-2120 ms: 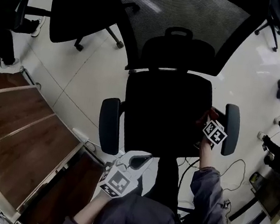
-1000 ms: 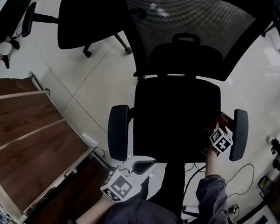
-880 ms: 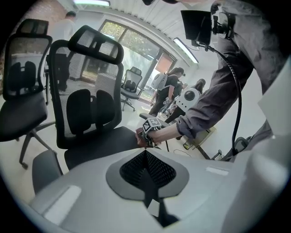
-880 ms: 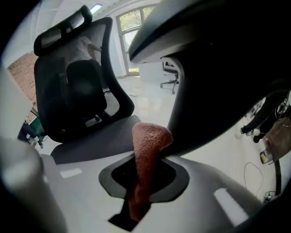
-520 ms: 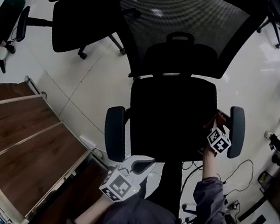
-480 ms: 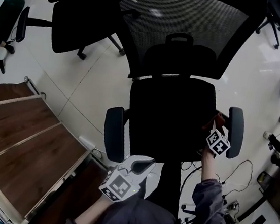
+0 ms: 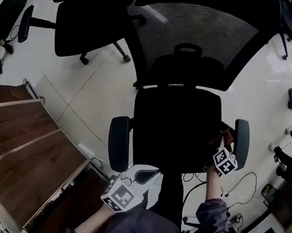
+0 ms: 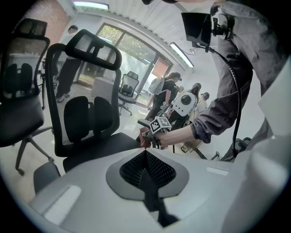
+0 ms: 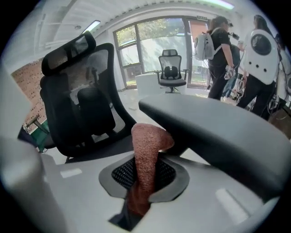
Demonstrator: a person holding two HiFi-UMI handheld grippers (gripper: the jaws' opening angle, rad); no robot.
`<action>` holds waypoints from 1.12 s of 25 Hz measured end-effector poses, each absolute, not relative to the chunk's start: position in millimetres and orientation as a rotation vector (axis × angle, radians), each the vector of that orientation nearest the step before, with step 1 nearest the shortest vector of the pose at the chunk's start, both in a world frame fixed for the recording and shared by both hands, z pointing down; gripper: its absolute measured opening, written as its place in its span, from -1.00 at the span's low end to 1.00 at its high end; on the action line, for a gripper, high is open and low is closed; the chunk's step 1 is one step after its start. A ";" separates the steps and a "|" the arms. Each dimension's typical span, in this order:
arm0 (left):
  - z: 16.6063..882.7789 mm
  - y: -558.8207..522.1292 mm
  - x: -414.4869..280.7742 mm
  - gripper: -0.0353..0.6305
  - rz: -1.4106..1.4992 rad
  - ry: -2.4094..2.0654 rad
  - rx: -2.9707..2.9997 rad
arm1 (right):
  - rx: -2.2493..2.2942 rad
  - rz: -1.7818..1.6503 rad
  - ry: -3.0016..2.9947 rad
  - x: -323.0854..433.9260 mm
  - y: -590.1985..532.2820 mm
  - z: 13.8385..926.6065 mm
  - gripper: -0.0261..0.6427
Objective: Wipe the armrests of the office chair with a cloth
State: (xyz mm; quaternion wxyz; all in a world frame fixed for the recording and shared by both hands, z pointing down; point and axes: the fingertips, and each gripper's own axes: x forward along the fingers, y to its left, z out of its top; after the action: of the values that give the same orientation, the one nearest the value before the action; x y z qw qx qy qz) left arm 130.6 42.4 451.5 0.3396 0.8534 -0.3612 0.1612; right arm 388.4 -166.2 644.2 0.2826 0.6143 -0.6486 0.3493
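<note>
The right gripper [image 7: 223, 151] draws the reddish-brown fuzzy cloth [image 9: 146, 150] back along the black padded right armrest [image 7: 241, 143].
Its fingers are clamped on the cloth, whose tip meets the pad's inner edge. In the last half second it has slid slightly toward the pad's near end, so this stroke is probably ending. The left gripper [image 8: 148, 169], jaws together and empty, waits near the left armrest [image 7: 119, 143], likely next.
</note>
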 end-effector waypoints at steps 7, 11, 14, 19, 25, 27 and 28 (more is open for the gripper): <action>459.5 45.9 120.9 -0.85 0.430 -0.944 2.196 | 1.550 0.913 -1.613 395.3 -173.6 712.6 -0.76; 467.6 47.8 123.8 -0.85 0.443 -0.932 2.184 | 1.532 0.959 -1.599 396.4 -182.3 730.0 -0.76; 470.5 48.3 124.4 -0.85 0.443 -0.931 2.180 | 1.523 0.939 -1.615 394.5 -181.7 724.5 -0.76; 459.5 42.7 130.5 -0.85 0.432 -0.942 2.203 | 1.596 0.953 -1.675 393.8 -172.3 686.3 -0.76; 448.5 35.0 137.1 -0.85 0.415 -0.974 2.224 | 1.617 0.979 -1.790 383.3 -165.3 640.4 -0.76; 450.5 36.6 140.8 -0.85 0.419 -0.979 2.217 | 1.616 0.982 -1.803 382.9 -163.0 638.7 -0.76; 451.3 37.6 143.2 -0.85 0.420 -0.980 2.212 | 1.620 0.983 -1.799 384.5 -162.8 641.6 -0.76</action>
State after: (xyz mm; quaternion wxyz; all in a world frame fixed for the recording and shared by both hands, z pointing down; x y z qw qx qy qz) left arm 143.2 37.6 451.3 0.3362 0.8484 -0.3759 0.1611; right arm 384.5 -162.8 641.6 0.2614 0.5984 -0.6646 0.3633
